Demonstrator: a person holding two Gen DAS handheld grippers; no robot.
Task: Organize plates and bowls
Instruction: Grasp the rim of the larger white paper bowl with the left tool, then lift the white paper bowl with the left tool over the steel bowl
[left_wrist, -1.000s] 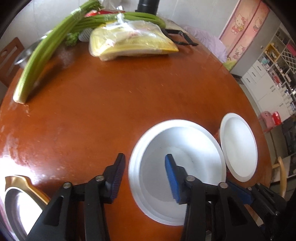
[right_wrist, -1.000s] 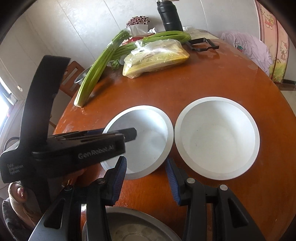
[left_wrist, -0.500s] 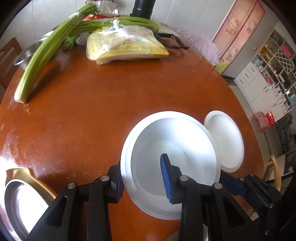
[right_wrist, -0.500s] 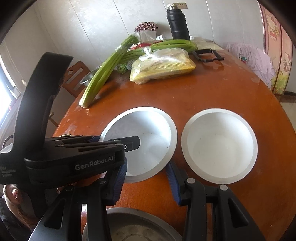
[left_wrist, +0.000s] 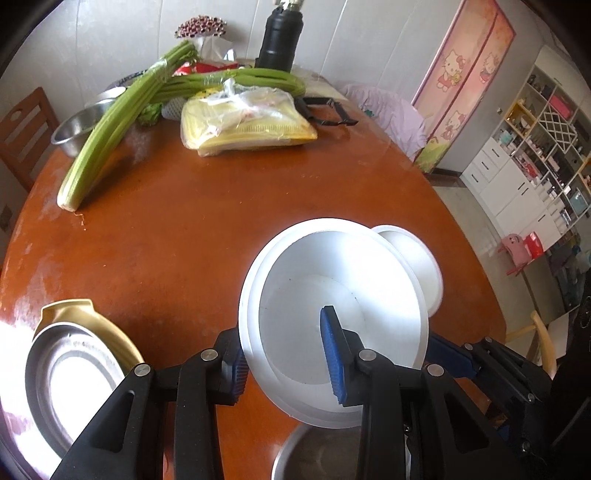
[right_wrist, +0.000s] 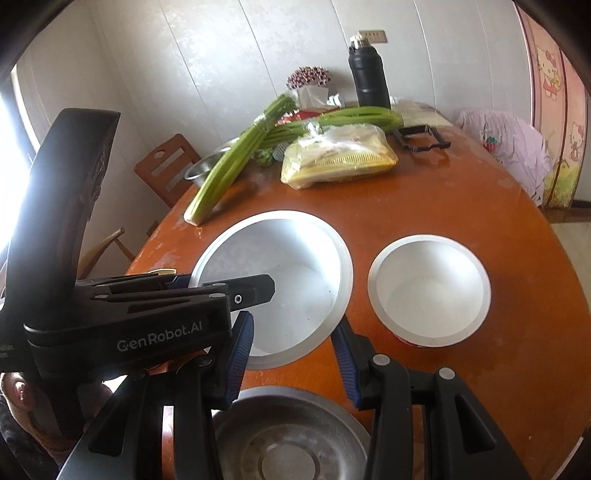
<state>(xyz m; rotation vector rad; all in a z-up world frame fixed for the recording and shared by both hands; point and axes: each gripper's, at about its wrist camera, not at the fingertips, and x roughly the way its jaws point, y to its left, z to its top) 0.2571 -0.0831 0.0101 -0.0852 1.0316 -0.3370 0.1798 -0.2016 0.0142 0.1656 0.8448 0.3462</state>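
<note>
1. Left gripper (left_wrist: 284, 365): the fingers are clamped on the near rim of the large white bowl (left_wrist: 343, 295), one blue pad inside the bowl and the other outside the wall. The fingers have just been closing, with the rim between them.
2. The large white bowl is held tilted, its near edge raised above the bench (left_wrist: 221, 229); in the left wrist view its far rim overlaps the small white bowl (left_wrist: 421, 266).
3. Right gripper (right_wrist: 295, 354): the fingers are nearly closed and nothing is seen between the pads; they hover over the bench edge, just short of the large bowl's near rim.
4. In the right wrist view, the small white bowl (right_wrist: 428, 291) is seen upright on the bench, just right of the large one (right_wrist: 295, 258), the two apart.
5. A metal plate (right_wrist: 291, 439) is seen below the right fingers at the near edge.
6. A second metal dish (left_wrist: 70, 376) on a gold-coloured tray is noted at the left of the left wrist view.
7. At the far side of the bench: celery stalks (left_wrist: 114, 129), a bagged yellow packet (left_wrist: 247, 125), a black flask (left_wrist: 280, 37).
</note>
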